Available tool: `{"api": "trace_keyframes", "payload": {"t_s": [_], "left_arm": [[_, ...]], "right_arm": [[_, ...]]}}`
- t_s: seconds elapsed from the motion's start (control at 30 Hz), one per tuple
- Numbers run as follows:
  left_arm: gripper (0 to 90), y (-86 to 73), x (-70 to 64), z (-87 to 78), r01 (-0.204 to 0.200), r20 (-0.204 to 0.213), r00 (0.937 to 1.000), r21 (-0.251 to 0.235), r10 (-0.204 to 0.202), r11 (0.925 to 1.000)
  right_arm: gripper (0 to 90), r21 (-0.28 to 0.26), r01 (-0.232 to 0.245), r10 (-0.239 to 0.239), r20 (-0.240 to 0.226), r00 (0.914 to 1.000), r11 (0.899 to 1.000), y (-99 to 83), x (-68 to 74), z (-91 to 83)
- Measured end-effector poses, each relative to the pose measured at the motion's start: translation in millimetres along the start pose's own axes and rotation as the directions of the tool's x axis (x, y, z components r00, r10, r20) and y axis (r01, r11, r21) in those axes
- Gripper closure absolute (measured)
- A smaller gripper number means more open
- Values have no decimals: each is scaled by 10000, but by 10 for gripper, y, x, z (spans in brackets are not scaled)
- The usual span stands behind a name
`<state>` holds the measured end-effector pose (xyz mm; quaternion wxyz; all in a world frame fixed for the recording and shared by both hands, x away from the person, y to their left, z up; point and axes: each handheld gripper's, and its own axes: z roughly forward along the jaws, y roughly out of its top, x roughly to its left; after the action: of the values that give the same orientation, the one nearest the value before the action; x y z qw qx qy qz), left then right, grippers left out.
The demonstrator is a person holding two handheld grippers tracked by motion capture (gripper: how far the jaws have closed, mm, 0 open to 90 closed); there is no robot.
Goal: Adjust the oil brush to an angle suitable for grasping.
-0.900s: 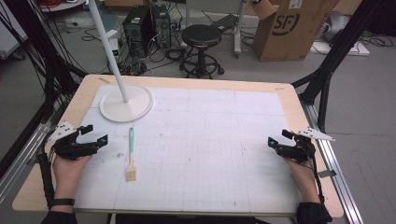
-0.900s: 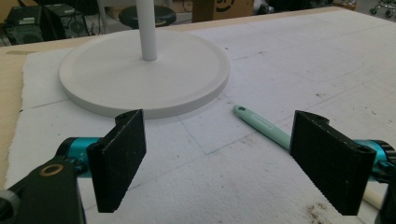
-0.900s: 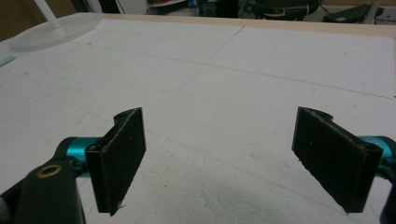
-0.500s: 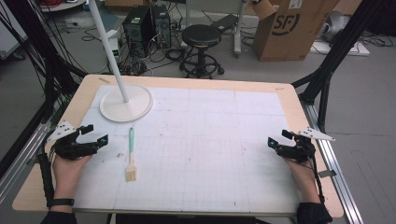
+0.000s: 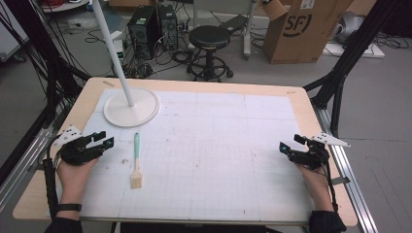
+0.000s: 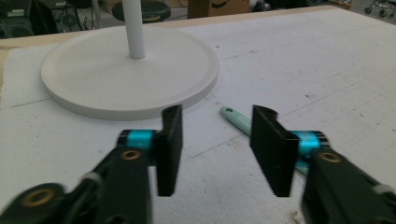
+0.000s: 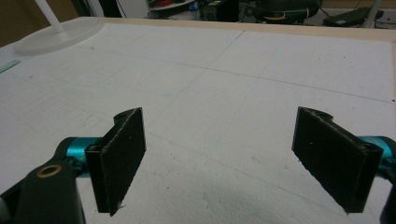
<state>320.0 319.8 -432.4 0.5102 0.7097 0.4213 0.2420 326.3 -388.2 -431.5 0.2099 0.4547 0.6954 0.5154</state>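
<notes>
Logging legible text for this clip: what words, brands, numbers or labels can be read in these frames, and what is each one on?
"SF": dark logo on the side of the cardboard box standing on the floor beyond the table.
A white label at the top of that same box carries print too small to read.
Nothing else legible: the brush, lamp base and both grippers carry no readable marks.

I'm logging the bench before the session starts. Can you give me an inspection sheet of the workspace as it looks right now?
Surface: wooden table under a white gridded mat, with dark specks on it.
Job's things: brush with teal handle lying flat on the mat, bristles toward the person; white round lamp base with its pole at far left.
Clutter: nothing seen on the mat.
Grippers: left gripper open, beside the brush, empty; right gripper open, empty.
Cables: a black cable along the left forearm; tangled leads on the floor.
Surroundings: stool, computer towers, cardboard box.
</notes>
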Motion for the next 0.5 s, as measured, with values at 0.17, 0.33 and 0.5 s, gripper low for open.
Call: {"api": "trace_keyframes", "payload": {"t_s": [0.17, 0.33, 0.5], "left_arm": [[780, 9, -59, 134, -130, -126, 9998, 445, 136, 9989], [879, 10, -84, 239, 159, -279, 9995, 740, -138, 9971], [897, 80, -135, 368, -92, -184, 9998, 1580, 122, 9874]], "right_arm": [[167, 49, -16, 16, 7, 10000, 10000, -5, -7, 14], [167, 3, 34, -34, -11, 10000, 10000, -3, -8, 16], [167, 48, 53, -53, 5, 10000, 10000, -7, -11, 29]]}}
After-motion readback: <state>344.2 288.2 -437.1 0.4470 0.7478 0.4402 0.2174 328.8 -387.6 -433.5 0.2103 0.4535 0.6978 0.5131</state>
